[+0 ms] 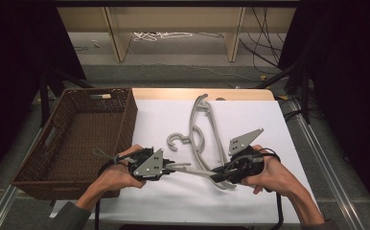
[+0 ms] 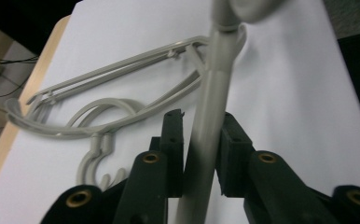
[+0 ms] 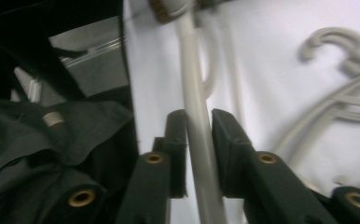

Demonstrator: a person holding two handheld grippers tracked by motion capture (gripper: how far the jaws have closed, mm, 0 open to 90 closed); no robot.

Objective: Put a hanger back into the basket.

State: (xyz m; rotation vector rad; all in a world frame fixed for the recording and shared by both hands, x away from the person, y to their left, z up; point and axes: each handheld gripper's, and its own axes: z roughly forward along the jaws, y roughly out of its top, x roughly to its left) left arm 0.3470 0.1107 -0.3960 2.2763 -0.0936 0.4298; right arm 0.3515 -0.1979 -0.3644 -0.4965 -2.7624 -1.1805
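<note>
Just right of the wicker basket (image 1: pixel 77 139), on the white surface (image 1: pixel 164 201), left tongs (image 1: pixel 169 167) and right tongs (image 1: pixel 216 175) both clench a grey hanger (image 1: pixel 192 169) whose bar runs sideways between them, probably ready for lifting together, level, toward the basket.

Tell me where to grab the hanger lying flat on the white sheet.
Grip the hanger on its long straight bar, coming down from above. It lies flat, so jaws set across the thin bar can close on it, and its right side is free of the other hanger's hook.
</note>
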